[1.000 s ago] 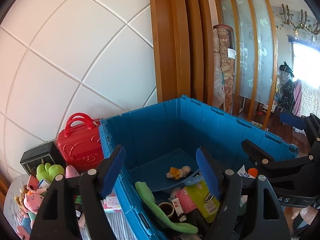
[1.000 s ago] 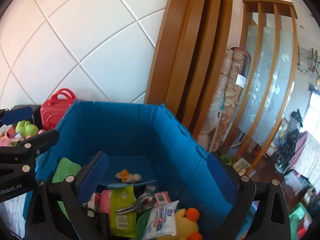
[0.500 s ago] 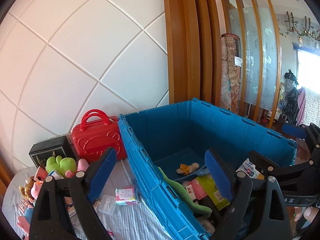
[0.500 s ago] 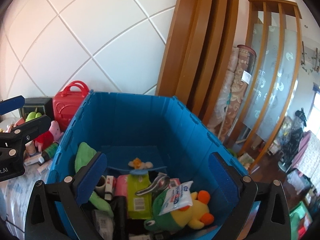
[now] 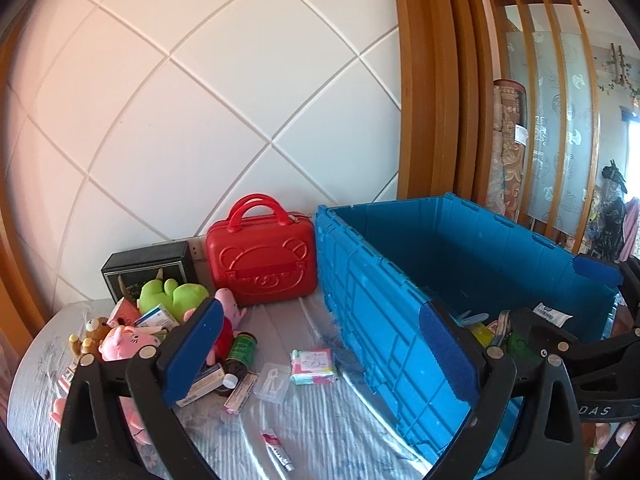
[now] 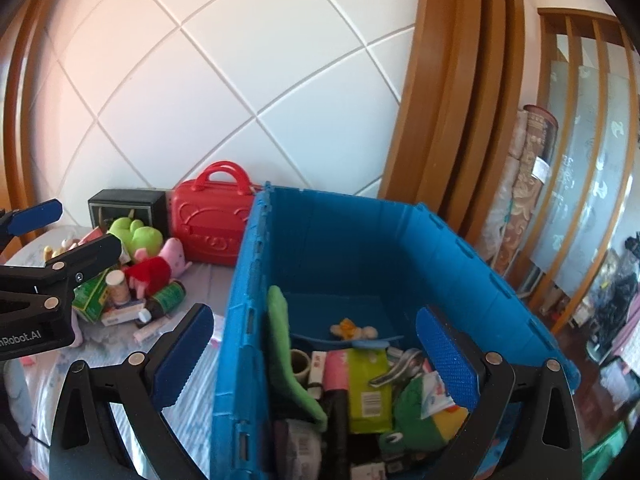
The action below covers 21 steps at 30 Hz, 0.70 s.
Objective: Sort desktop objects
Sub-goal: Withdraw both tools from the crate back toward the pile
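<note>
A blue crate [image 5: 384, 320] [image 6: 244, 320] stands on the table and holds several sorted items, among them a green packet [image 6: 368, 392] and a green plush [image 6: 416, 412]. Loose objects lie left of it: a pink tissue pack [image 5: 314, 366], a clear small box [image 5: 273, 382], a dark bottle [image 5: 239, 354], a small tube [image 5: 277, 449], plush toys [image 5: 120, 338]. My left gripper [image 5: 320, 356] is open and empty above the table at the crate's left wall. My right gripper [image 6: 316, 360] is open and empty over the crate's left rim.
A red toy suitcase [image 5: 262, 268] and a black box [image 5: 148, 270] stand against the white tiled wall [image 5: 200, 120]. Wooden slats and a room opening lie to the right. The table [image 5: 332, 432] has a shiny cover.
Both grippers have swung left and pulled back from over the crate; the table and its loose objects have come into view. Both stay open and empty.
</note>
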Motion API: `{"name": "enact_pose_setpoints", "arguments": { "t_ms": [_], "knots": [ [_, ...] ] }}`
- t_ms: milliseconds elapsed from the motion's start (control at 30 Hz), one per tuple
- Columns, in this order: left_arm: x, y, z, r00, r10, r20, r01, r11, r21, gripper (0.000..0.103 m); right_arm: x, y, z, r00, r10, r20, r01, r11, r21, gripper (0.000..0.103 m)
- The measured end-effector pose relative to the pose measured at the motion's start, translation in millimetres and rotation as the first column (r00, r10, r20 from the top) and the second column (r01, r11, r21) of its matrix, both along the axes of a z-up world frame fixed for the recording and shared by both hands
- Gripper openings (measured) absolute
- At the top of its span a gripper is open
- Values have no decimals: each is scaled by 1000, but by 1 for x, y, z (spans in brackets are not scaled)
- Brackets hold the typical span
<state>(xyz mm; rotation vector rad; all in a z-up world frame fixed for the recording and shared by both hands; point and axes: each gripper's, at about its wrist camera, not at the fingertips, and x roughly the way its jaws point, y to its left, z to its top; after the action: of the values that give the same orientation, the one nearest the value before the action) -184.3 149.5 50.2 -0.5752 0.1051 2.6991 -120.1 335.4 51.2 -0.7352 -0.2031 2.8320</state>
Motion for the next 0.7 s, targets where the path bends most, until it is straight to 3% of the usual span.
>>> {"name": "enact_pose_setpoints", "arguments": {
  "t_ms": [367,700],
  "knots": [
    [-22,-94,-30,984,164,72,-164,986,1,100,-43,-87,-20,984,170,49,-170,985,4,103],
    [-41,-142,-59,950,272,153,-272,962,-16,100,-77,-132,-43,952,285,110,-285,958,-23,103]
  ]
}}
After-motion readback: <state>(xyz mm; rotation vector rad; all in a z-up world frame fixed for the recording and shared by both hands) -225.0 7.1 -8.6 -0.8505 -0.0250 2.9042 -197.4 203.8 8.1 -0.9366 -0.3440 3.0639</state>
